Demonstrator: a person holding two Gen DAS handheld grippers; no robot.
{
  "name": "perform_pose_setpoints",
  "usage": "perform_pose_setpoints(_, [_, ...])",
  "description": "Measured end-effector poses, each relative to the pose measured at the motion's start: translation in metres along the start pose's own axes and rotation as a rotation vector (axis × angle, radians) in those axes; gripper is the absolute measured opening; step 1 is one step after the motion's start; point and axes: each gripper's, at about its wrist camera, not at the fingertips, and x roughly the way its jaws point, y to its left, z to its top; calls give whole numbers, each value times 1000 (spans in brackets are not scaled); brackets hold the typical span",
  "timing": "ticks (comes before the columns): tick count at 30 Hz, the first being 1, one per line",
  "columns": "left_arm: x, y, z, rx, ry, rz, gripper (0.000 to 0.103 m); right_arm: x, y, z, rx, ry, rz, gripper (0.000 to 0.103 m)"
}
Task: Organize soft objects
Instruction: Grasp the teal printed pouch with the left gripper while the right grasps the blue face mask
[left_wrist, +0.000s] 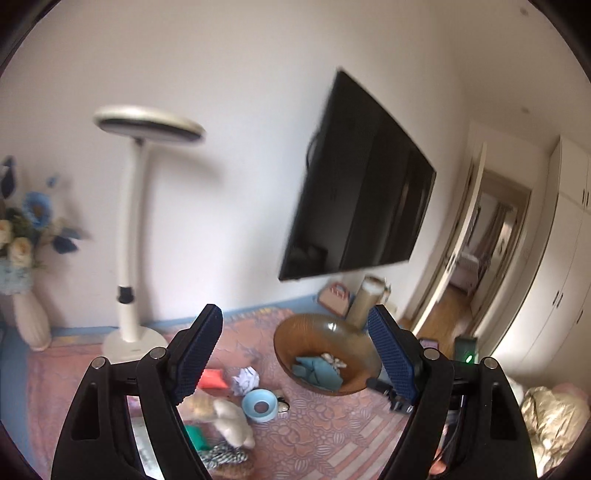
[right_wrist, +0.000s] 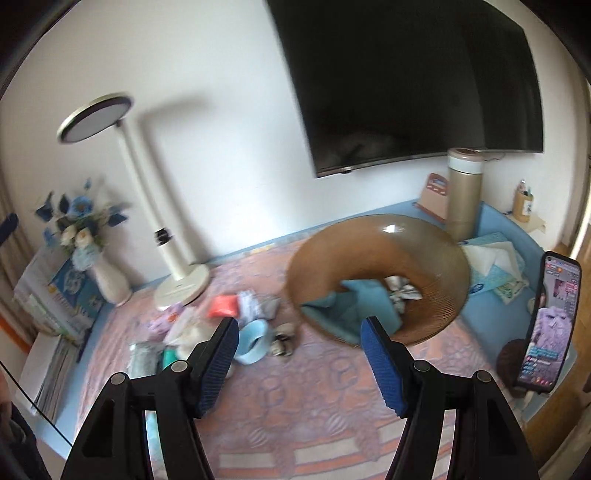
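Note:
An amber glass bowl (left_wrist: 295, 334) (right_wrist: 369, 229) stands on the pink patterned cloth and holds a teal cloth (left_wrist: 317, 371) (right_wrist: 351, 306) and a pale crumpled piece (right_wrist: 402, 290). Left of it lies a pile: a red-orange pouch (left_wrist: 212, 378) (right_wrist: 221, 306), a crumpled whitish cloth (left_wrist: 245, 380), a light blue ring (left_wrist: 260, 404) (right_wrist: 253, 343), a beige plush (left_wrist: 229, 417) and a striped cloth (left_wrist: 221, 456). My left gripper (left_wrist: 295, 321) is open and empty, raised in front of the bowl. My right gripper (right_wrist: 300, 328) is open and empty, above the cloth between pile and bowl.
A white desk lamp (left_wrist: 127, 280) (right_wrist: 177, 273) and a flower vase (right_wrist: 107, 280) stand at the back left. A black screen (right_wrist: 406, 74) hangs on the wall. A gold flask (right_wrist: 461, 192) stands behind the bowl. A tissue pack (right_wrist: 495, 266) and a phone on a stand (right_wrist: 550, 321) are at the right.

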Motion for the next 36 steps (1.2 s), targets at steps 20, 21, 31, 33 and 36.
perform_pose_setpoints(20, [-90, 184, -216, -449, 289, 423, 89, 70, 179, -116, -381, 303, 201, 69])
perform_pose_setpoints(21, [-86, 189, -226, -479, 293, 414, 89, 74, 184, -122, -404, 315, 204, 69])
perform_pose_setpoints(31, [-32, 200, -262, -560, 404, 400, 88, 122, 215, -175, -619, 405, 116, 69])
perform_pose_setpoints(33, [-23, 196, -262, -512, 419, 441, 84, 133, 210, -179, -613, 428, 97, 69])
perform_pose_setpoints(36, [-11, 188, -262, -435, 444, 504, 62, 136, 200, -173, -551, 419, 116, 58])
